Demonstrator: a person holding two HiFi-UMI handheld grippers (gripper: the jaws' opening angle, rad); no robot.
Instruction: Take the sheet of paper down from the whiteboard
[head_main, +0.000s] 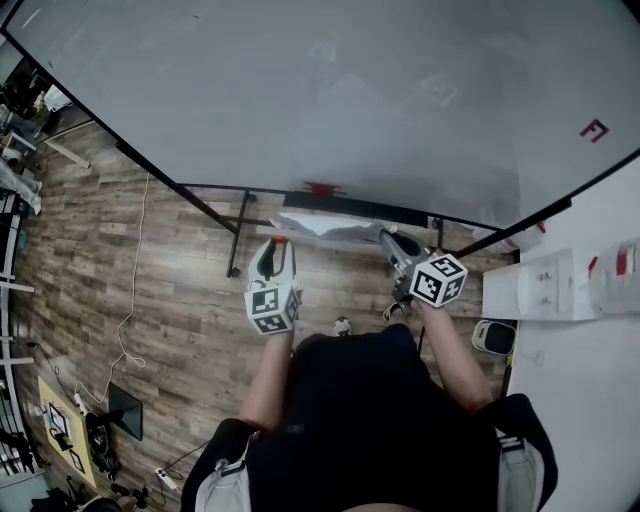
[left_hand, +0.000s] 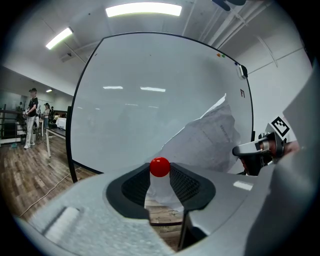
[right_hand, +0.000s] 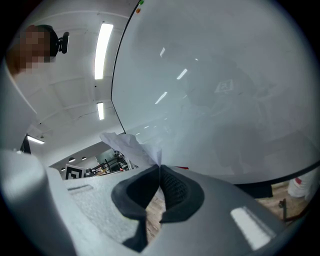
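Crosswise: paper sheet (head_main: 330, 226), long axis left-right

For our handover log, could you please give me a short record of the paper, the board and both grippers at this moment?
sheet of paper: creased, stretched between both grippers in front of the whiteboard
left gripper: jaws closed on a red ball, with paper in the gap below it
right gripper: jaws shut on an edge of the paper
floor: wood planks, with a cable lying on it
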